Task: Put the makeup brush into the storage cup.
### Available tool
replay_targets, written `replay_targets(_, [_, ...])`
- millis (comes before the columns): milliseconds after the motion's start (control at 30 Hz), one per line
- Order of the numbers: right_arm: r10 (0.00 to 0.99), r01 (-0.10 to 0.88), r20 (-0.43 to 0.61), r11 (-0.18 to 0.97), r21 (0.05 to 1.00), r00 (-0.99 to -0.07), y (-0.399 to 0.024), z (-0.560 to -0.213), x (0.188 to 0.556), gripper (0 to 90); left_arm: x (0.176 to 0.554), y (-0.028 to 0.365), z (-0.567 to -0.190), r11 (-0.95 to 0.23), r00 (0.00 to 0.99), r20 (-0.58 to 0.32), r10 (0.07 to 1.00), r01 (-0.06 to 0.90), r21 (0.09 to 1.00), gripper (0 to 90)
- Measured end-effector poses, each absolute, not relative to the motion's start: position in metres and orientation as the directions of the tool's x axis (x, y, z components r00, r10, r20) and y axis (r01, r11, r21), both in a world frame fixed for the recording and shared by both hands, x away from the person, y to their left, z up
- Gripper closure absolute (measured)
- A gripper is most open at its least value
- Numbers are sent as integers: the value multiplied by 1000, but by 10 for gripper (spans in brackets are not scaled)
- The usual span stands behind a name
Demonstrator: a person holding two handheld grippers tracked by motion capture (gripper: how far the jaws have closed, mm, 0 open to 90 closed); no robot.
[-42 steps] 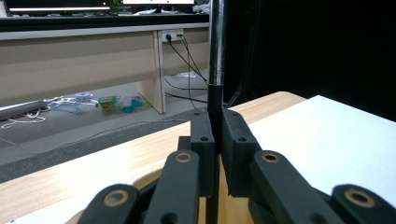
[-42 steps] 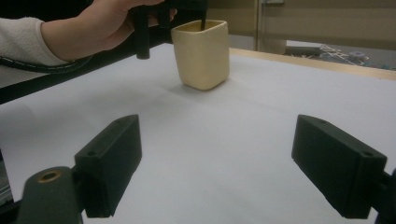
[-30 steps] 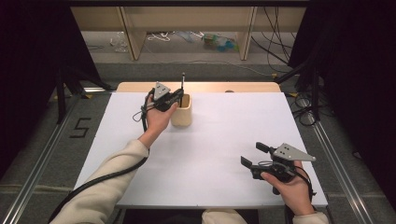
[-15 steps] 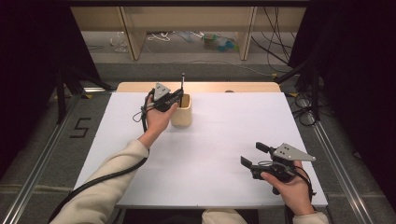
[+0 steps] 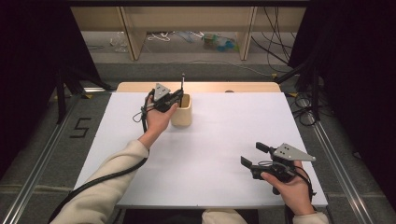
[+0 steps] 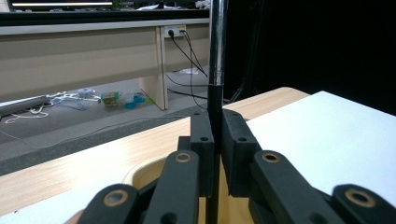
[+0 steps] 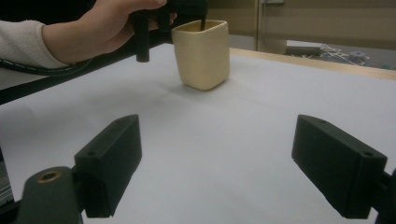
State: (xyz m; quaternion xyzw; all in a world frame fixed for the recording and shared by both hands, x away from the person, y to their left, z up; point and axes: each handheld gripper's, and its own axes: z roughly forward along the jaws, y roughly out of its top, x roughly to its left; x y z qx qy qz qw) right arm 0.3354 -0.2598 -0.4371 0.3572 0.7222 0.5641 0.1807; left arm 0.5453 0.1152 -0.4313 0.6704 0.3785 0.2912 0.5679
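Left gripper (image 5: 179, 95) clamped on a thin upright rod (image 6: 216, 84) over a cream cup (image 5: 181, 111); right gripper (image 5: 252, 157) held wide open, empty.

Seen close in the left gripper view: rod dark at the pads, metal above, dropping between the jaws toward the cup rim just below. From the right gripper view: cup well ahead on the white table (image 7: 261, 140), left hand (image 7: 100, 28) beside it. Readable only from the high view: a "5" (image 5: 80, 127) on the floor, left of the table.

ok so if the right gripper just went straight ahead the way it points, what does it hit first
Probably the cream cup. The right gripper is open over bare white table, and the cup stands slightly left of its centre line, so it might pass just beside it.
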Motion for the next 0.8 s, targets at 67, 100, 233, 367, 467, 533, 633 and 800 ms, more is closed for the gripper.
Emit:
replay_targets(67, [719,312,143,108,944,-680,-260,-437,335,171,545,115,-431,-64,544,-45,838,179,982,836])
replay_targets(100, [719,313,143,108,944,-680,-260,-437,335,171,545,115,-431,-64,544,-45,838,179,982,836])
replay_targets(233, [720,313,143,108,944,-680,-260,-437,335,171,546,116,-431,-63,543,-50,838,187,980,835])
replay_targets(367, [718,313,145,107,944,-680,-260,-437,335,169,546,118,-432,-35,554,-72,830,181,983,765])
replay_targets(467, [718,307,138,111,945,-682,-260,-437,336,168,546,117,-430,2,559,-103,823,177,984,421])
replay_targets(533, [716,311,143,108,944,-683,-260,-437,335,168,544,118,-427,9,556,-99,825,162,987,283])
replay_targets(633, [715,311,143,109,944,-684,-259,-437,335,167,544,118,-425,-13,537,-68,841,146,989,174])
replay_targets(800, [714,313,145,108,944,-685,-259,-437,335,167,544,120,-425,-23,538,-57,841,141,990,118])
